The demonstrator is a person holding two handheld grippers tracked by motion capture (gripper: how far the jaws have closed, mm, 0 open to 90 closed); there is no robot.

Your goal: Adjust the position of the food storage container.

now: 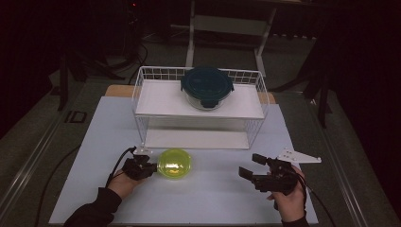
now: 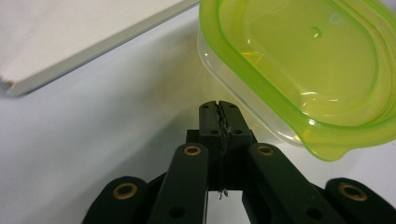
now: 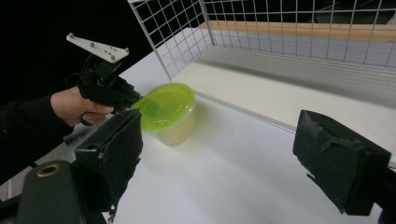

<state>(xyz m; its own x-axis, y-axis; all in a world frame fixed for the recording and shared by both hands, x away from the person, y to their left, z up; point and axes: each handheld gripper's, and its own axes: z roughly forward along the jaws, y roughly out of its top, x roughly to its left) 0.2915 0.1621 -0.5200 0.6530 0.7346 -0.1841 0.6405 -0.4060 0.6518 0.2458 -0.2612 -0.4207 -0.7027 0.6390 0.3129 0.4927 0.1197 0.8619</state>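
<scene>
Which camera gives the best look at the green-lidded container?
The left gripper view: the green-lidded container sits close up, showing its translucent lid and clear rim. The high view shows it small, beside the shut left gripper. The right gripper view shows it whole, farther off, near the wire rack.

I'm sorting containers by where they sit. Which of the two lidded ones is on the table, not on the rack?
The green-lidded container, on the table beside the left claw; the dark-lidded container sits on the wire rack.
</scene>
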